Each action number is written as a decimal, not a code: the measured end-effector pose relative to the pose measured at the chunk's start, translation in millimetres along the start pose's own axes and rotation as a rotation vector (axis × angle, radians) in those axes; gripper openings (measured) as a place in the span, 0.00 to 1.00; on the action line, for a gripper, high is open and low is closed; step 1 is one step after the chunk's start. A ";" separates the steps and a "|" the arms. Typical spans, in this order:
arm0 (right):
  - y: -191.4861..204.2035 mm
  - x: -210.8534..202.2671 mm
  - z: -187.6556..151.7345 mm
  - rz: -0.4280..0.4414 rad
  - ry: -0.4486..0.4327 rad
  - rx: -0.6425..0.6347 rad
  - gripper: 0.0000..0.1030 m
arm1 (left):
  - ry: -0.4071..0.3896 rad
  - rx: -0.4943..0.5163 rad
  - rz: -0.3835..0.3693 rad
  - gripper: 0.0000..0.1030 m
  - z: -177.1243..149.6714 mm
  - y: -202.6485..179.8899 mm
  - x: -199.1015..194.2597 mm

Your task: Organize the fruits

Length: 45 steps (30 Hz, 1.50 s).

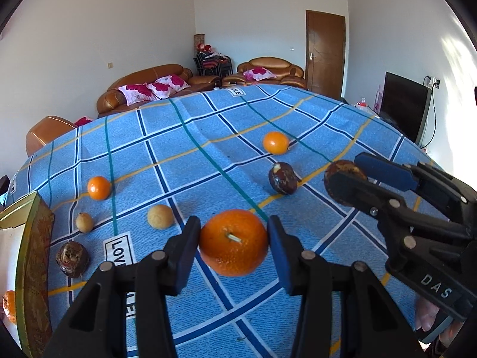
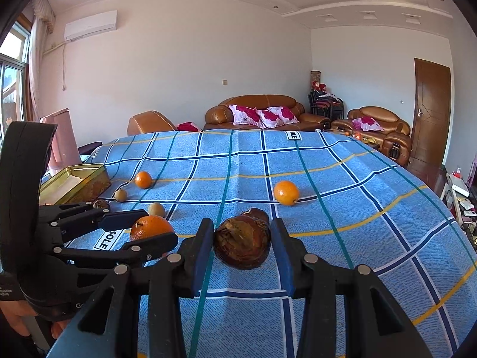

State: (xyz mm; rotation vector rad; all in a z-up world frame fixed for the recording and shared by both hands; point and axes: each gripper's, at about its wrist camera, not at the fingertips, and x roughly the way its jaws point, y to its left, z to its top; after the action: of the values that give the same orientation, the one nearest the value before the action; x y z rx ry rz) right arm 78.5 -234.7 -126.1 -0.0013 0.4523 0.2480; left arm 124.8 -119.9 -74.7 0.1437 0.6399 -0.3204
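My left gripper (image 1: 234,227) is shut on an orange (image 1: 234,243), both blue pads pressed to its sides, low over the blue checked cloth (image 1: 208,125). My right gripper (image 2: 242,227) is shut on a dark brown wrinkled fruit (image 2: 243,244). Each view shows the other gripper: the right gripper (image 1: 345,169) with its brown fruit (image 1: 342,173) at the right edge, the left gripper (image 2: 156,226) with its orange (image 2: 149,226) at the left. Loose on the cloth lie an orange (image 1: 275,142), a dark fruit (image 1: 282,178), another orange (image 1: 99,188), two yellowish fruits (image 1: 160,216) and a brown fruit (image 1: 72,259).
A gold tin box (image 2: 74,183) stands open at the table's left edge, and its wall (image 1: 32,253) shows with an orange (image 1: 9,305) inside it. Brown sofas (image 2: 259,110) and a door (image 2: 430,110) lie beyond the table. A television (image 1: 405,104) stands on the right.
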 end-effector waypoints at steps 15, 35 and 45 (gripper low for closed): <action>14.1 -6.3 3.7 0.026 -0.037 -0.023 0.41 | -0.117 0.002 0.078 0.47 -4.5 6.8 -26.4; 34.1 -16.7 9.5 0.061 -0.135 -0.071 0.41 | -0.248 -0.004 0.137 0.47 -11.7 11.4 -54.3; 40.6 -18.0 10.0 0.068 -0.160 -0.080 0.41 | -0.294 -0.004 0.170 0.47 -15.0 16.5 -65.0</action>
State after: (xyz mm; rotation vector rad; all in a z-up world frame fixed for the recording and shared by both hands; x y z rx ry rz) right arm 57.5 -199.1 -107.1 -0.0435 0.2832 0.3305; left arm 72.9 -84.8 -46.7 0.1425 0.3346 -0.1712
